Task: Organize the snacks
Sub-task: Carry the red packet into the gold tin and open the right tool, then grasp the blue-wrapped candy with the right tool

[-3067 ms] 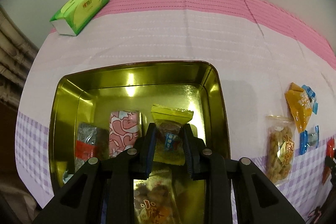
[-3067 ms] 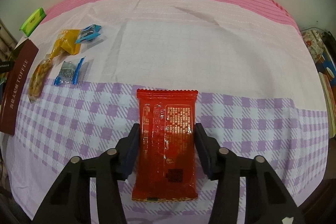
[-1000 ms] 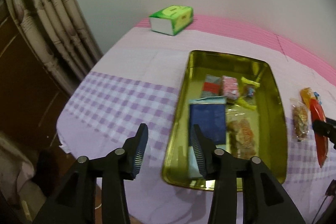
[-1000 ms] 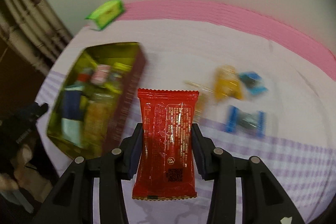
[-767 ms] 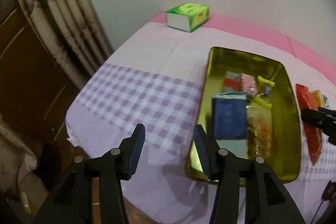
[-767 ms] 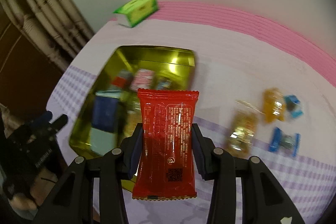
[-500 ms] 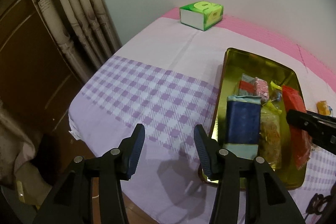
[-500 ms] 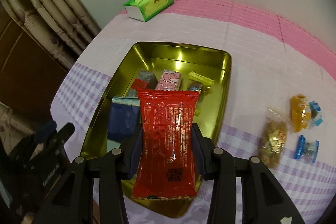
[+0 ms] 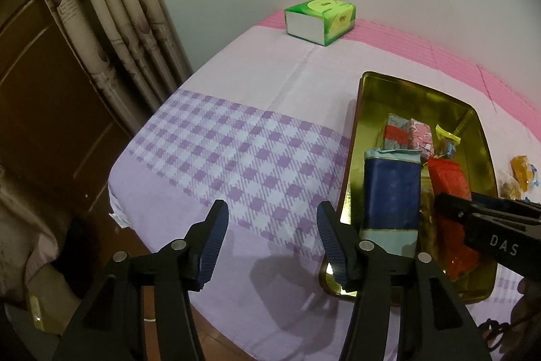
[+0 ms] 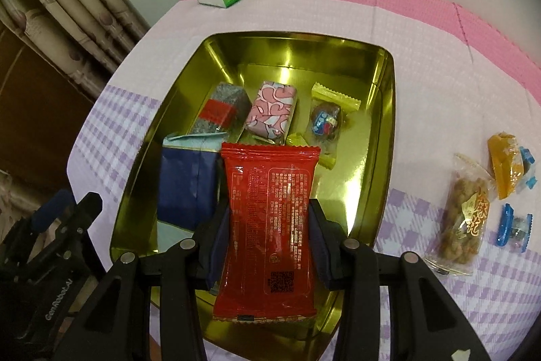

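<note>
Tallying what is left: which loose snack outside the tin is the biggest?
The clear peanut packet; the orange packet and the blue candies beside it are far smaller.

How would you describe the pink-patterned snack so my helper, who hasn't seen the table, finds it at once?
Look in the gold tin on the checked tablecloth. In its far row of three small packets, it is the middle one, the pink swirl packet, between a grey packet with a red band and a yellow-ended candy. No other snack is pink.
</note>
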`<state>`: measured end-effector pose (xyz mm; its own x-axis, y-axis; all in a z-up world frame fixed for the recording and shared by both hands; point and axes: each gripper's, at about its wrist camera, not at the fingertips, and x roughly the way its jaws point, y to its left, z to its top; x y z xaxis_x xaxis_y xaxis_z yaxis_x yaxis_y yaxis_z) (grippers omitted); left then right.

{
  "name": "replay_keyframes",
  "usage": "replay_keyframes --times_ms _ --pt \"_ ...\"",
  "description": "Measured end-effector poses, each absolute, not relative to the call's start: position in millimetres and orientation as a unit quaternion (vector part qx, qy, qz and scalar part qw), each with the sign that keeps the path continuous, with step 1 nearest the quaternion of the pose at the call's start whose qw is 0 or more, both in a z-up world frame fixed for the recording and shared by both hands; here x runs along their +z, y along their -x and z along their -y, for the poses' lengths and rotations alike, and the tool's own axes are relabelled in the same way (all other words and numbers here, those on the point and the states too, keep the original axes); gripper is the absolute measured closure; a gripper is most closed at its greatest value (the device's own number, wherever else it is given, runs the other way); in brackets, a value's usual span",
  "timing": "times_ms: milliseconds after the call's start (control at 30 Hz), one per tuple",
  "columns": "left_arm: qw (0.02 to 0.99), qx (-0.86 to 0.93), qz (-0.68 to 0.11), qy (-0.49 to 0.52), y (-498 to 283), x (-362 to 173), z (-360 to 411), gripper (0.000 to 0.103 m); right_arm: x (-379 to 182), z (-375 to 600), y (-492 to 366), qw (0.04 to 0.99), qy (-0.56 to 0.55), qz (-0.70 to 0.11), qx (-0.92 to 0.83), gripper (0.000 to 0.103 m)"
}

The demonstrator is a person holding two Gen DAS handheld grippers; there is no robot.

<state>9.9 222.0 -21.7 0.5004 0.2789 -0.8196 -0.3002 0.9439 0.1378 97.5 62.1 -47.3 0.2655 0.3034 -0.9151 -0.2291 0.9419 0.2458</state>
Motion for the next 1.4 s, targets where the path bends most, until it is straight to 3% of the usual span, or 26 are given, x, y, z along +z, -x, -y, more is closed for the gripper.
replay_keyframes --times_ms 900,1400 --pt "0.866 0.142 -0.48 -0.002 -11 -24 -209 0.047 -28 -47 -85 0.81 -0.033 -0.554 0.19 0.059" --pt "0.865 0.129 -0.485 -0.007 -11 -25 -203 0.043 -14 33 -78 0.837 -0.037 -0.524 0.154 0.057"
